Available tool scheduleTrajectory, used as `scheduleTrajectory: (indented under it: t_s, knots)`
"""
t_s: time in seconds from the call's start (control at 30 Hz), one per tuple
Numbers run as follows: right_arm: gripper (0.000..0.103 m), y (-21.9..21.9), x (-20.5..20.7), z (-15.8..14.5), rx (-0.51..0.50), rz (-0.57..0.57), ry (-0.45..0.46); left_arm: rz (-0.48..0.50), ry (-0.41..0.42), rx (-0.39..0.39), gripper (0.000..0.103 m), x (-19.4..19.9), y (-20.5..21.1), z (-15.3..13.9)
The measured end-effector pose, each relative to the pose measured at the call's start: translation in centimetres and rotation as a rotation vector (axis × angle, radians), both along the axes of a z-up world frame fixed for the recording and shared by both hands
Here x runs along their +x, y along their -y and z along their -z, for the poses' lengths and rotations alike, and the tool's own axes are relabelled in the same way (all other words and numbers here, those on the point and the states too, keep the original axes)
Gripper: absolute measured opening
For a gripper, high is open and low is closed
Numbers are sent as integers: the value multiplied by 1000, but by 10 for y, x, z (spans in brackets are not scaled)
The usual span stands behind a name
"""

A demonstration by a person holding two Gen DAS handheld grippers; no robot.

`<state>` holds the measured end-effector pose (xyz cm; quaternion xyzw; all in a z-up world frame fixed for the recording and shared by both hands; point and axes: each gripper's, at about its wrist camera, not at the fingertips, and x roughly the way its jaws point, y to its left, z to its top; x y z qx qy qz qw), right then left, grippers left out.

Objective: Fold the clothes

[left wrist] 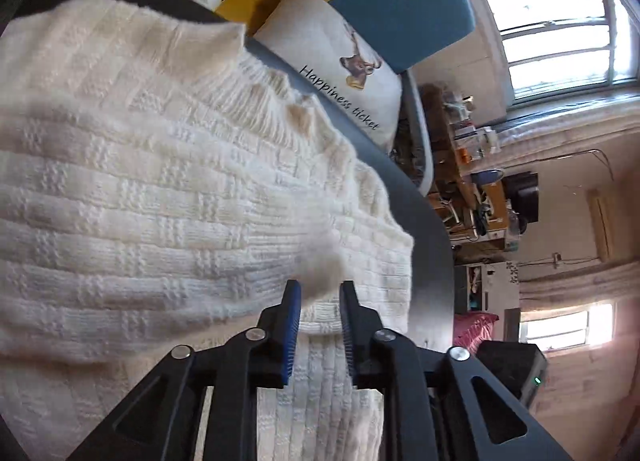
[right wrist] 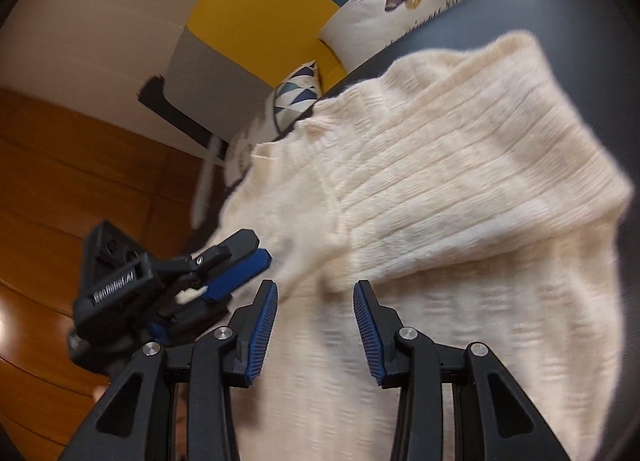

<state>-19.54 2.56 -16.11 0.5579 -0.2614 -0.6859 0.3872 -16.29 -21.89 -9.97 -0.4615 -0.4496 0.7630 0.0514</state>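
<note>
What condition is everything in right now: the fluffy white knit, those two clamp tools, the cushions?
Cream sweater: lying on the dark table, partly folded, one layer doubled over.
Left tool: jaws narrowed around a tuft of sweater.
Right tool: open, nothing between its jaws, over the sweater.
"Happiness ticket" cushion: resting beyond the table's edge, untouched.
Triangle-pattern cushion: beside it, partly hidden.

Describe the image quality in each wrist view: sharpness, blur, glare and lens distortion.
Left wrist view: sweater knit mostly crisp, soft only near the left hand-held gripper; windows blown out; straight lines bow at the edges. Right wrist view: motion blur smears the sweater; the right hand-held gripper stays sharp; dark fisheye vignette in the corners.
</note>
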Motion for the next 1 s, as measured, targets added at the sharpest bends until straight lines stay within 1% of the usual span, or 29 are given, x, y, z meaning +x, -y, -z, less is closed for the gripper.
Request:
scheduleTrajectory:
  t_s: [0.03,0.07,0.13,0.23,0.37,0.5,0.53,0.57,0.6,0.63,0.73,0.77,0.93,1.0]
  knots:
    - [40,2,-1,3,-33,13,35,1,-10,4,28,3,3,-5]
    - [40,5,-2,7,-61,26,65,3,-20,12,34,8,6,-12]
    - [40,10,-3,12,-79,51,83,0,-38,17,35,20,16,-23]
    - [40,18,-5,20,-106,89,110,-35,-71,58,37,50,38,-31]
    - [40,29,-7,31,-141,138,146,-141,-87,37,37,103,73,-24]
    - [40,44,-12,49,-185,159,217,-260,-86,110,37,154,108,-5]
    - [32,50,-11,51,-172,157,222,-283,-87,123,37,164,114,-1]
    - [20,55,-10,50,-137,148,203,-308,-82,133,37,174,121,3]
    - [11,61,-8,46,-69,139,170,-332,-79,145,37,183,127,7]
    - [6,69,-6,40,-10,121,131,-354,-84,162,37,192,133,11]
    - [6,90,-1,14,101,51,4,-433,-85,225,37,212,149,22]
    - [6,96,-1,4,117,36,-28,-462,-87,256,37,217,155,26]
    - [5,124,-13,-52,137,-31,-151,-602,-109,412,37,225,174,40]
    - [5,131,-16,-70,139,-45,-184,-636,-109,469,38,221,176,46]
